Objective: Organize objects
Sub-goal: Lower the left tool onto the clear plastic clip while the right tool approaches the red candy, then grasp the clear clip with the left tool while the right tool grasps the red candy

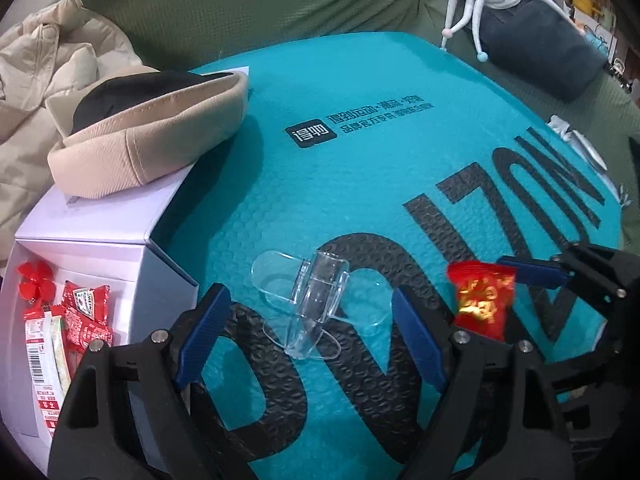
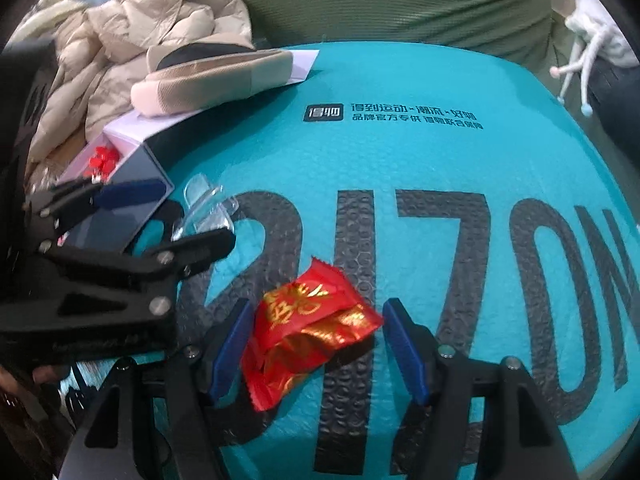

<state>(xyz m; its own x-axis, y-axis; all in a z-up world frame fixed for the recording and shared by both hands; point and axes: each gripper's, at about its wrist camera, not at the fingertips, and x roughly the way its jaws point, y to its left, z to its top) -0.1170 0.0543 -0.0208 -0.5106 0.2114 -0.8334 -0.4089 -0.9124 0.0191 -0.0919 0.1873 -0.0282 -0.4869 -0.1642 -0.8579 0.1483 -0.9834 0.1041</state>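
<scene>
A clear plastic clip (image 1: 310,304) lies on the teal bubble mailer (image 1: 360,160), between the open fingers of my left gripper (image 1: 312,320). A red and gold candy packet (image 2: 304,328) lies on the mailer between the open fingers of my right gripper (image 2: 316,340); neither pad touches it. The packet also shows in the left wrist view (image 1: 482,300), with the right gripper (image 1: 532,272) beside it. The left gripper (image 2: 160,216) shows in the right wrist view, around the clip (image 2: 204,208).
A white open box (image 1: 100,240) at left holds red snack packets (image 1: 76,320) and a red flower piece (image 1: 36,280). A beige cap (image 1: 148,148) rests on its lid. A beige jacket (image 1: 40,92), green sofa (image 1: 240,8), dark cushion (image 1: 540,56) surround the mailer.
</scene>
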